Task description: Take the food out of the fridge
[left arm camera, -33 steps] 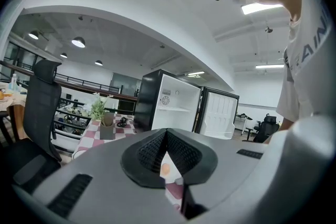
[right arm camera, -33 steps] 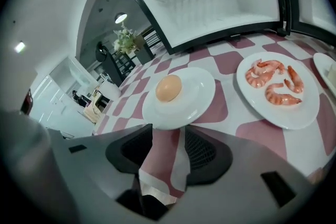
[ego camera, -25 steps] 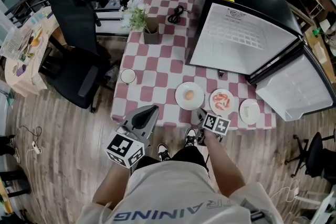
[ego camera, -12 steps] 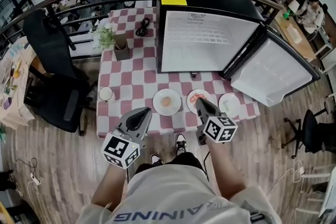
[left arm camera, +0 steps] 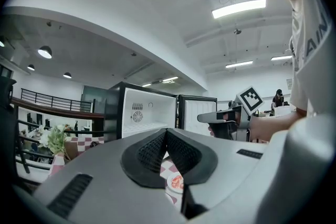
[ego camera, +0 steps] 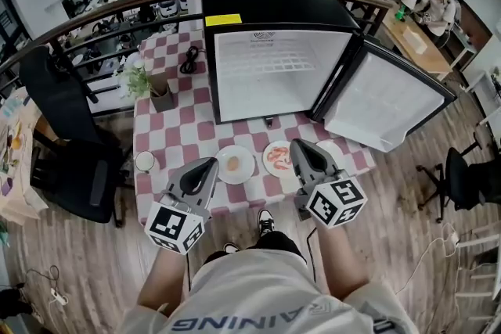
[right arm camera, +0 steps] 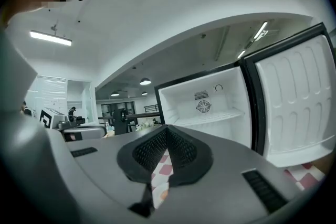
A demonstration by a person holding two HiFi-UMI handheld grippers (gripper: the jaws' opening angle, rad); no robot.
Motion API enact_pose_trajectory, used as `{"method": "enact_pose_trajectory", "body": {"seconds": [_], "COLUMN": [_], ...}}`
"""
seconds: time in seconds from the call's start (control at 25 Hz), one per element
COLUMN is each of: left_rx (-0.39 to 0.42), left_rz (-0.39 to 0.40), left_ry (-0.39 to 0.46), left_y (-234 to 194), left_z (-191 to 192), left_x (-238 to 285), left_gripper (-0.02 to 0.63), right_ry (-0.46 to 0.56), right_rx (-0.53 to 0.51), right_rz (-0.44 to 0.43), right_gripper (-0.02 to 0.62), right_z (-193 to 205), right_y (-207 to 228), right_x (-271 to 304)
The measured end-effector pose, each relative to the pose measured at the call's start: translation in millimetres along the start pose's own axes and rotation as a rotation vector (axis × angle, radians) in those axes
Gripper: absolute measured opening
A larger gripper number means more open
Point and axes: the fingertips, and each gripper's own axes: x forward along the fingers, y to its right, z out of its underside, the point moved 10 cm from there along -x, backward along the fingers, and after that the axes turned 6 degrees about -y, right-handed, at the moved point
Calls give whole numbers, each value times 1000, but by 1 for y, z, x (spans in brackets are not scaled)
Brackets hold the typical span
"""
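The black fridge (ego camera: 270, 66) stands on the checked table (ego camera: 176, 133) with its door (ego camera: 387, 102) swung wide; its white inside holds no food. In front of it lie a plate with a round bun (ego camera: 234, 164) and a plate of pink shrimp (ego camera: 277, 157). My left gripper (ego camera: 208, 165) hovers over the table's near edge, shut and empty. My right gripper (ego camera: 297, 145) hangs beside the shrimp plate, also shut and empty. The left gripper view shows the closed pads (left arm camera: 166, 135), the fridge (left arm camera: 148, 113) and the right gripper (left arm camera: 220, 119). The right gripper view faces the fridge (right arm camera: 210, 107).
A white cup (ego camera: 145, 161) sits at the table's left edge, a potted plant (ego camera: 153, 86) and a black cable (ego camera: 190, 59) further back. A black office chair (ego camera: 66, 137) stands left of the table. A person sits at a desk far right (ego camera: 434, 4).
Both grippers have risen, the right one much more, from the table's front edge to above the plates. The head view has shifted so the fridge sits more central.
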Motion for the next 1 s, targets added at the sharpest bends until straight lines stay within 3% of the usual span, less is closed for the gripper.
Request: {"method": "enact_pose_trajectory", "body": {"seconds": [0.4, 1.0], "left_rx": [26, 7], "left_rz": [26, 10], "left_ry": [18, 15], "left_y": [0, 3], "left_z": [-12, -3], "left_x": [2, -6], "left_gripper": [7, 6], "right_ry": [46, 27], "right_rx": [-41, -34], "right_rz": [25, 8], "right_gripper": [20, 20], "right_z": [-14, -7], "right_y": [-8, -10], "right_x": [-13, -9]}}
